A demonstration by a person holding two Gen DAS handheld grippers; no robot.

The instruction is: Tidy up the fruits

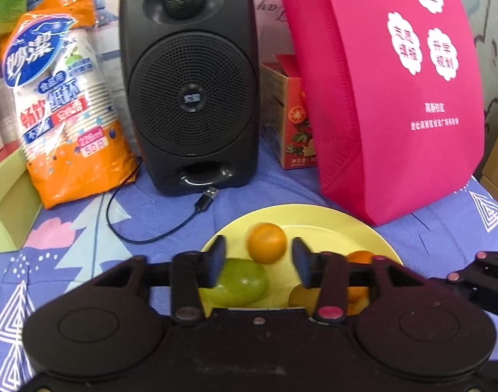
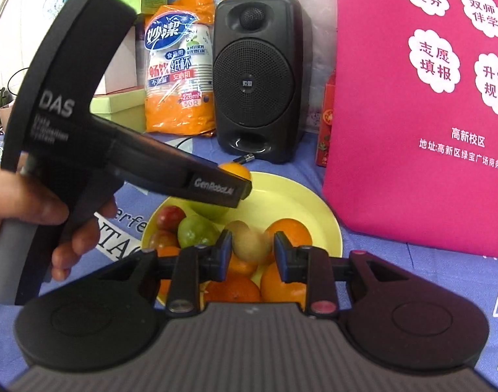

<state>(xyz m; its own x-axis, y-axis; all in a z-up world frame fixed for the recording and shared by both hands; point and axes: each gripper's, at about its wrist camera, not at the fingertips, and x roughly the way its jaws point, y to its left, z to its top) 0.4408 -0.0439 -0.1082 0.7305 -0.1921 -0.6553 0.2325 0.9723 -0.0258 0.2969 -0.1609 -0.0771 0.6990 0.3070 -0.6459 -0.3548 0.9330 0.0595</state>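
The right gripper [image 2: 251, 252] frames a kiwi [image 2: 250, 240], its pads slightly apart from it, above oranges [image 2: 283, 282] on the yellow plate [image 2: 317, 209]. The left gripper [image 1: 258, 258] hangs open, a small orange [image 1: 267, 242] free between its fingers. Beyond stand a speaker [image 1: 190, 81] and a pink bag [image 1: 396, 98].

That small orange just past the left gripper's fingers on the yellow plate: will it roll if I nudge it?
Probably. The small orange is round and sits free on a bare part of the yellow plate, apart from the other fruit. Its blurred look may mean it is moving. The smooth peel could slip between the left gripper fingers, so close gently around its middle.
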